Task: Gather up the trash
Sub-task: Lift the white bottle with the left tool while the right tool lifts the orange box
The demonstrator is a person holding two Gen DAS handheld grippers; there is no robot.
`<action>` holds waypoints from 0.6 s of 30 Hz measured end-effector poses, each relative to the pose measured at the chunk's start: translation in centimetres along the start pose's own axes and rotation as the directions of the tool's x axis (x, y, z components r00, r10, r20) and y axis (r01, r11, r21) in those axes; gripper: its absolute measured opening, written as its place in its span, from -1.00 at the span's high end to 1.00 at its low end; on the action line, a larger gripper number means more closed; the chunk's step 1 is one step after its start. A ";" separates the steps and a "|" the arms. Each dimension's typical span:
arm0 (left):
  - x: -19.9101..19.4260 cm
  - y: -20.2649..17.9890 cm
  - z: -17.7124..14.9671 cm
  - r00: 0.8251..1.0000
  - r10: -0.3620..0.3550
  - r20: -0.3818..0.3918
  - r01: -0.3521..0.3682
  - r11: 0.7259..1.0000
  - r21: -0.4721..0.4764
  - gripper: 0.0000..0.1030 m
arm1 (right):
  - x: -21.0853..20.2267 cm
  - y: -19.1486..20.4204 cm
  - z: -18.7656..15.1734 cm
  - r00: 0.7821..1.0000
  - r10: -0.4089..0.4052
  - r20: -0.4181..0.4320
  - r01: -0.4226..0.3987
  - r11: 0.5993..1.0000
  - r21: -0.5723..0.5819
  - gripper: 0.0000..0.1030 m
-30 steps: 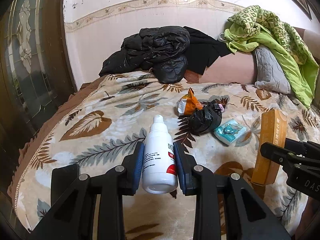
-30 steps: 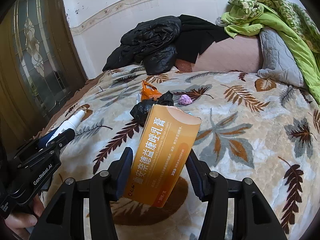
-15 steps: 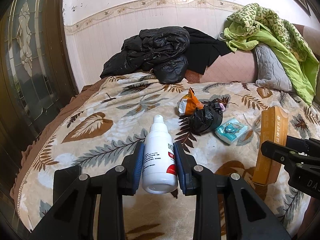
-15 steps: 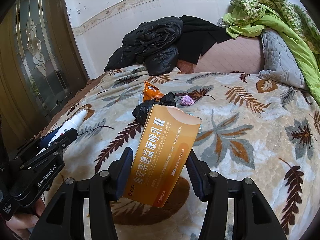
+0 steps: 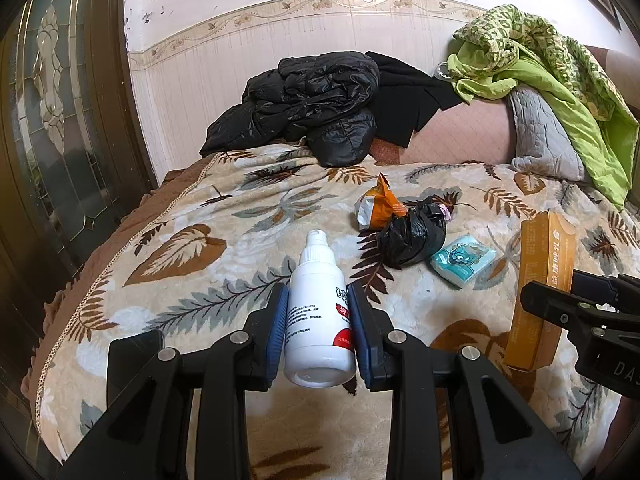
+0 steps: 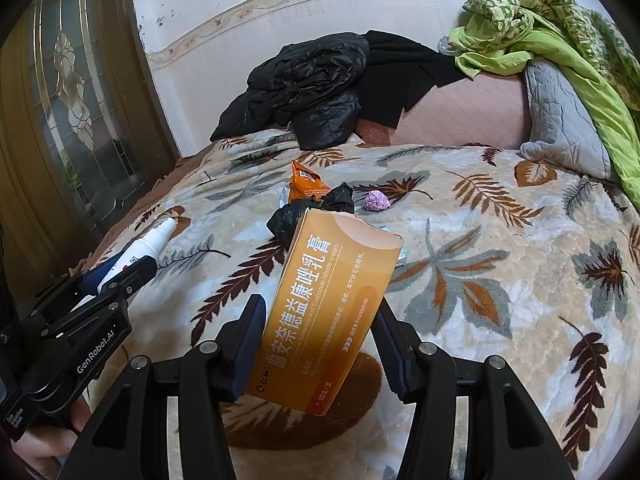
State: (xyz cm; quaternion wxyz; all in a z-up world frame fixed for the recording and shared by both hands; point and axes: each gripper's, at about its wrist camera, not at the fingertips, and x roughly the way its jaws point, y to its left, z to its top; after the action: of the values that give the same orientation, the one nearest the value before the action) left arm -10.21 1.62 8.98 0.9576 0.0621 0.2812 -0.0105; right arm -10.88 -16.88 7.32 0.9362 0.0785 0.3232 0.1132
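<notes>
Left hand-held gripper (image 5: 319,316): we clamp a white spray bottle (image 5: 320,316) above the bed (image 5: 192,216).
Right hand-held gripper (image 6: 320,344): we grip an orange ointment box (image 6: 324,316).
Still on bed: orange wrapper (image 5: 380,208), black bag (image 5: 412,232), tissue pack (image 5: 462,258).

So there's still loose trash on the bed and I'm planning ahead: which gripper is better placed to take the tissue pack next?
Right gripper, probably: the tissue pack lies on its side, but it must first drop the orange box.

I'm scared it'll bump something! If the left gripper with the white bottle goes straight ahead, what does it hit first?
Probably the leaf-patterned blanket just ahead of the white plastic bottle that the left gripper holds; depth is unclear.
</notes>
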 end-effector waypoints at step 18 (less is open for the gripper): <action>0.2 0.4 -0.1 1.000 0.014 0.001 -0.014 1.000 -0.010 0.43 | 0.0 0.1 0.0 1.000 -0.001 -0.001 0.001 1.000 0.000 -0.12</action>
State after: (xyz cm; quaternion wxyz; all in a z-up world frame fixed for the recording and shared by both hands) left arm -10.06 2.00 8.82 0.9580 0.0594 0.2805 -0.0023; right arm -10.87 -16.80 7.35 0.9362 0.0782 0.3235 0.1130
